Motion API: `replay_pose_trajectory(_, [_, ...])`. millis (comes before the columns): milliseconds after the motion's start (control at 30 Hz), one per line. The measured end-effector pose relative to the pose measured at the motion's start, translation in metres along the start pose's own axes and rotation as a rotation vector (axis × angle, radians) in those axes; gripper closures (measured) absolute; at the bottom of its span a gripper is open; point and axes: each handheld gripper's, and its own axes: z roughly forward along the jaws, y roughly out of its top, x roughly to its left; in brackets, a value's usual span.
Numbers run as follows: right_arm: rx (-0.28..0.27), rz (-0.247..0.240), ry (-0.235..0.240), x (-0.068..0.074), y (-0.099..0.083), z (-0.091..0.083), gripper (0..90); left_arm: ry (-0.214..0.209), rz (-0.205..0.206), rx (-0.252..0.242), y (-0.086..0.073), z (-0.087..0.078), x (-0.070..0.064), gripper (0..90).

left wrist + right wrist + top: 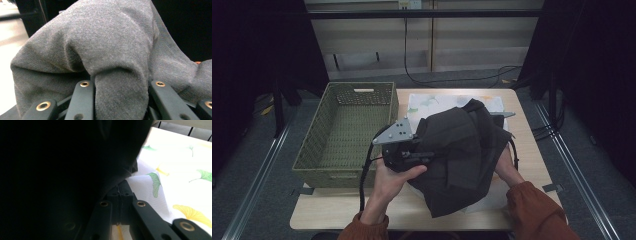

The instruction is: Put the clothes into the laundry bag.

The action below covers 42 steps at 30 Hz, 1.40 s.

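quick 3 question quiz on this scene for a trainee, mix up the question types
1. True or false: the dark grey garment lies inside the green woven basket.
2. What does the left gripper hold between its jaws?
A. a fold of the garment
B. the basket rim
C. nothing
3. What is printed on the white cloth under the garment?

Key
1. False: it is held up over the table, to the right of the basket.
2. A.
3. Green and yellow leaves.
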Motion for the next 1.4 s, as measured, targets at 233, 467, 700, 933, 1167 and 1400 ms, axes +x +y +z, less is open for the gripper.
replay_pose_trajectory(233, [0.013, 0.003, 0.009, -0.001, -0.003, 0.002, 89.7, -0.015, -0.018, 0.019, -0.023, 0.009, 0.001, 67.8])
replay_pose_trajectory(467, [0.018, -0.046, 0.016, -0.004, -0.004, 0.003, 89.8, -0.028, 0.000, 0.084, -0.053, 0.023, -0.005, 67.3])
replay_pose_trajectory(700, [0.050, -0.050, 0.013, -0.003, -0.007, 0.007, 89.8, -0.039, -0.015, 0.154, -0.080, 0.043, -0.001, 67.2])
replay_pose_trajectory(933, [0.054, 0.305, -0.005, 0.020, 0.002, 0.009, 89.9, -0.045, -0.045, 0.250, -0.109, 0.060, 0.004, 67.1])
replay_pose_trajectory(1167, [0.058, 0.278, 0.002, 0.024, 0.005, 0.010, 89.9, -0.037, -0.035, 0.378, -0.131, 0.084, 0.004, 67.1])
replay_pose_trajectory(1400, [0.058, 0.261, -0.003, 0.026, 0.006, 0.010, 89.9, -0.050, -0.076, 0.369, -0.149, 0.093, 0.010, 67.4])
